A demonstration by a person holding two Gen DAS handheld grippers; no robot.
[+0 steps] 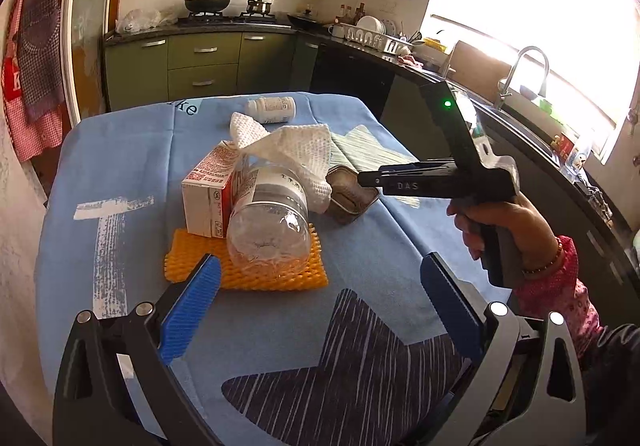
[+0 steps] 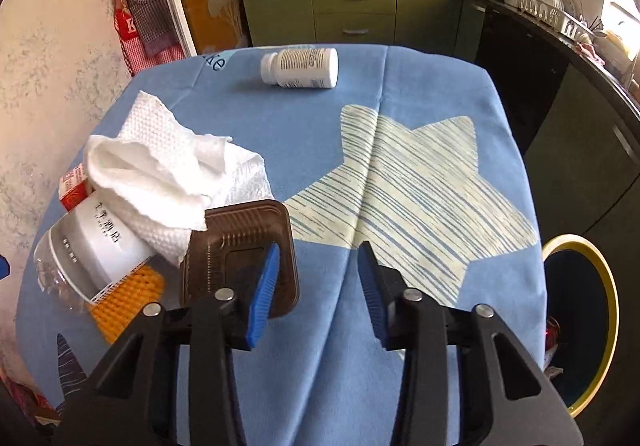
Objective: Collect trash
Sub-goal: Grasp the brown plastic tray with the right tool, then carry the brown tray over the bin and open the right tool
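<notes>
Blue-padded left gripper (image 1: pixel 320 298) stands spread wide and empty, low over the near end of the table (image 1: pixel 380 254). Clear plastic bottle (image 1: pixel 268 221) lies directly ahead of it on its side, base toward this gripper, long axis running away from it, resting on orange foam netting (image 1: pixel 280 278). Red-and-white carton (image 1: pixel 208 197) touches the bottle's left flank; crumpled paper towel (image 1: pixel 288 153) is draped over the bottle's far end.

Brown plastic tray (image 2: pixel 240 258) sits just right of the pile. Right gripper (image 2: pixel 316 294) is also spread and empty; its left fingertip overlaps the tray's right edge in the right wrist view, contact cannot be confirmed. Judgement: right hand is nearer the tray, left hand nearer the bottle.

White pill bottle (image 2: pixel 300 67) lies on its side at the far end, axis crosswise, well apart from both.

Yellow-rimmed bin (image 2: pixel 580 330) stands on the floor off the table's right side; some wrapper-like scraps inside, not identifiable.
</notes>
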